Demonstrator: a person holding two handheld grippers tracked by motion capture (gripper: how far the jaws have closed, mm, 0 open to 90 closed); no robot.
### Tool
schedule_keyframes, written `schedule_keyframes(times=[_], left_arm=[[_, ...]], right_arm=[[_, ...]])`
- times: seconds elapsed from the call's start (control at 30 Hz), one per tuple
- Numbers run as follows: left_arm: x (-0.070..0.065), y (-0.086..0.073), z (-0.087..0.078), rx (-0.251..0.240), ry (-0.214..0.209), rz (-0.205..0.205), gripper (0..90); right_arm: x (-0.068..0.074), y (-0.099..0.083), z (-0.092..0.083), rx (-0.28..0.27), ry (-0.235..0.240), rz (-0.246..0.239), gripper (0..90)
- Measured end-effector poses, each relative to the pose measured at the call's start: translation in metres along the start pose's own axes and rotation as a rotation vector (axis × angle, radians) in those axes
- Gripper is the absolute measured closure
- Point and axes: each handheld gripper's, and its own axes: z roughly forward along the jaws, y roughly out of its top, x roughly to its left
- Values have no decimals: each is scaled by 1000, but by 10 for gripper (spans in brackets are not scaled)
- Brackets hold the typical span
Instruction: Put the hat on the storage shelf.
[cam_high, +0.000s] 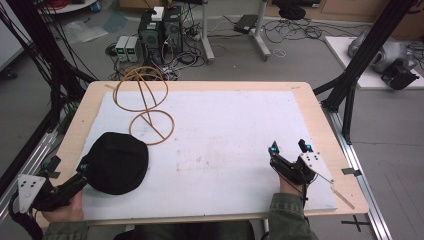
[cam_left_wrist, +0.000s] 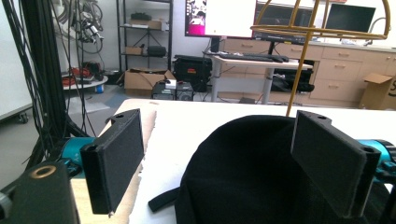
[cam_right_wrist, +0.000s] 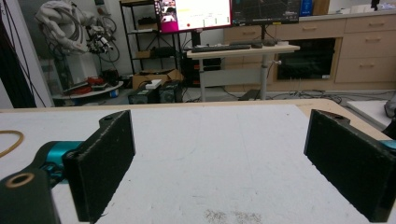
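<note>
my left gripper (cam_high: 67, 167) stands with jaws wide apart at the black cap (cam_high: 117, 162), which lies at the table's eight o'clock. if i close shallow, fabric may slip. wire stand (cam_high: 145, 102) at eleven. my right gripper (cam_high: 290, 147), jaws apart, idles at four o'clock.

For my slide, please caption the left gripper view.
Open left tool reaches over a black cap beside a wire stand.
</note>
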Motion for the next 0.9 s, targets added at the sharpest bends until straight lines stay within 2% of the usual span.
schedule_keyframes(times=[0.4, 0.9], left_arm=[[5, 0, -8, 7, -10, -6, 173], [6, -1, -4, 14, -7, -13, 172]], right_arm=[[7, -1, 10, 13, 42, 3, 79], [8, -1, 10, 13, 37, -5, 79]])
